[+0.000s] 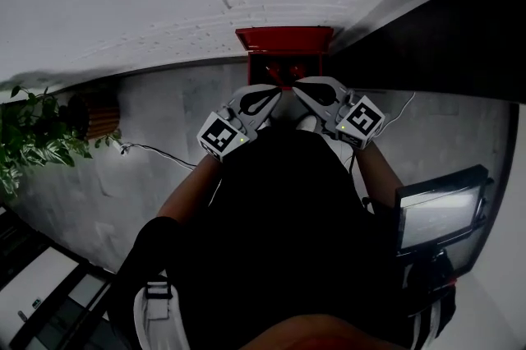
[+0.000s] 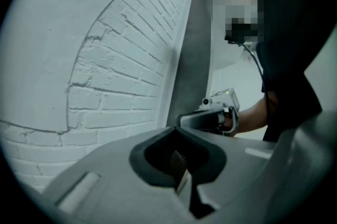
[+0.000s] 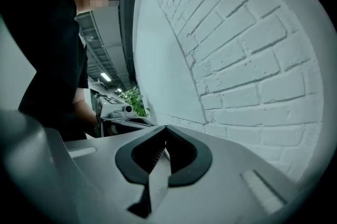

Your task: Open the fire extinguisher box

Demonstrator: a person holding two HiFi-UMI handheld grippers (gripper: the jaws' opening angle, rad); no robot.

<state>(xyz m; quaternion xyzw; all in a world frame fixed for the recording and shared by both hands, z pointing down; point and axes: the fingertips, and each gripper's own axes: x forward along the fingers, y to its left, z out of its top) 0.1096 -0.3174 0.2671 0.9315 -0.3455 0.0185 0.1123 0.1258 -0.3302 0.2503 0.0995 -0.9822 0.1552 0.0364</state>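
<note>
The red fire extinguisher box (image 1: 283, 43) stands against the foot of the white brick wall, straight ahead of me. Below its red top band the inside looks dark with red shapes; whether its door is open I cannot tell. My left gripper (image 1: 271, 96) and right gripper (image 1: 302, 88) are held side by side just short of the box, tips pointing towards each other, touching nothing. Both are shut and hold nothing. In the left gripper view the closed jaws (image 2: 177, 131) face the brick wall and the right gripper (image 2: 210, 115). The right gripper view shows its closed jaws (image 3: 166, 128) and the left gripper (image 3: 118, 111).
A leafy plant (image 1: 31, 139) and a slatted wooden pot (image 1: 97, 117) stand at the left. A thin cable (image 1: 156, 151) lies on the grey floor. A dark wall panel (image 1: 444, 28) runs along the right, with a lit screen (image 1: 440, 213) below it.
</note>
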